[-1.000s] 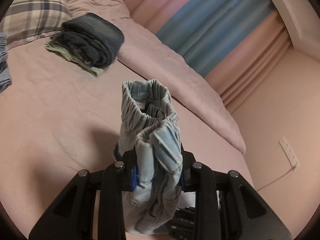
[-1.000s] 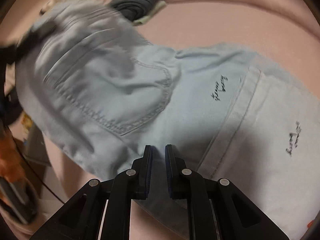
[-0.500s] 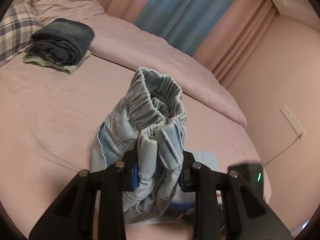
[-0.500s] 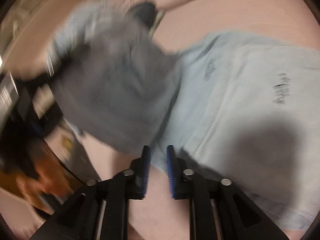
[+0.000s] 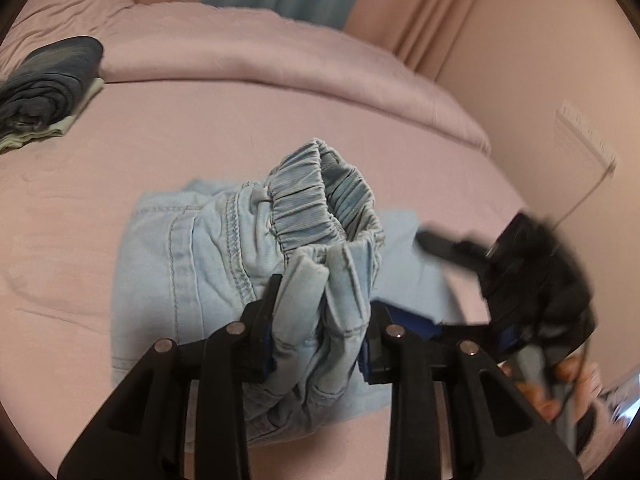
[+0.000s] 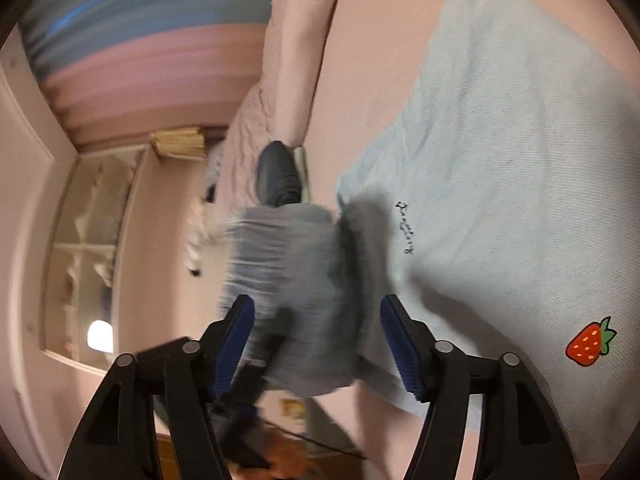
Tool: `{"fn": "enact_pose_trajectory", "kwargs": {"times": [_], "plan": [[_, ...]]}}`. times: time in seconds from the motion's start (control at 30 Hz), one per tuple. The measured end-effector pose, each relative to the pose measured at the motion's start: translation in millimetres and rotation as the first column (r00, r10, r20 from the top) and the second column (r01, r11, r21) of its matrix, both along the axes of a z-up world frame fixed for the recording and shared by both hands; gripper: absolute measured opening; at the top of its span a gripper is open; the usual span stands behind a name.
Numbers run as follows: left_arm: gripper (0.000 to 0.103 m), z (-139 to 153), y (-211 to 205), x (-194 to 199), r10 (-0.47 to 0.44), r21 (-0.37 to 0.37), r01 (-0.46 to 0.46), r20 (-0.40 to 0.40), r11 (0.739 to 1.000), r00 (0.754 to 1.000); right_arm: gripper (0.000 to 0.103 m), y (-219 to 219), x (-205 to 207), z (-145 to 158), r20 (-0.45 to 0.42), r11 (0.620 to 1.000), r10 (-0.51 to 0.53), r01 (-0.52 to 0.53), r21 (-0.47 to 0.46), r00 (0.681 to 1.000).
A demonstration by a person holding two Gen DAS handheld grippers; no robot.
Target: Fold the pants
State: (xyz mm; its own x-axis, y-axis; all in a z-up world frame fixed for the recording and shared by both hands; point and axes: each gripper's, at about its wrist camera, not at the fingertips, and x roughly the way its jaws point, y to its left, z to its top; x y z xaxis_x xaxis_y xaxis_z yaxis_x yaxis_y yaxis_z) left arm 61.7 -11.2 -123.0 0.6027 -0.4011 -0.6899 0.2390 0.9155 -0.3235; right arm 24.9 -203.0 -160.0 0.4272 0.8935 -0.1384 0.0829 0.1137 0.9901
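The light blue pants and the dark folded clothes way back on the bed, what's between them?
Only bare pink bedsheet, seen from the left wrist, separates the light blue pants from the dark folded clothes.

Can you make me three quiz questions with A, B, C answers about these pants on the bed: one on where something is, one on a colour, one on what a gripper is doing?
1. Where does the dark folded pile lie?
A. On the bed, far left
B. On the floor
C. On top of the light blue pants

2. What colour is the little strawberry on the light blue pants?
A. Purple
B. Red with a green top
C. Yellow

3. What is the left gripper doing?
A. Hanging open over the bed
B. Holding a pillow
C. Clamping the bunched waistband of the pants

Answers:
1 A, since the pile sits on the pink bed at the left edge of the left wrist view.
2 B, as the right wrist view shows.
3 C, since denim fills the gap between its fingers, while the right gripper stands wide open.
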Motion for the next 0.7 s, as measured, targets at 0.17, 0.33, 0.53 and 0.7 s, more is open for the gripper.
{"fn": "enact_pose_trajectory", "kwargs": {"times": [0.17, 0.33, 0.53, 0.7], "plan": [[0.043, -18, -14, 5, -0.043, 0.043, 0.045, -0.048, 0.998, 0.998, 0.073, 4, 5, -6, -0.04, 1.0, 0.007, -0.006, 0.027, 0.999], [0.072, -19, -17, 1, -0.077, 0.027, 0.078, -0.047, 0.997, 0.996, 0.075, 14, 15, -1, -0.049, 0.999, 0.038, -0.04, -0.033, 0.998], [0.073, -13, 0, -11, -0.044, -0.024, 0.042, -0.051, 0.999, 0.998, 0.075, 22, 22, 2, -0.064, 0.986, 0.075, -0.084, -0.146, 0.995], [0.074, -9, 24, -25, 0.023, -0.073, -0.026, -0.047, 0.997, 0.999, 0.062, 39, 26, 9, -0.06, 0.933, 0.114, -0.127, -0.336, 0.992]]}}
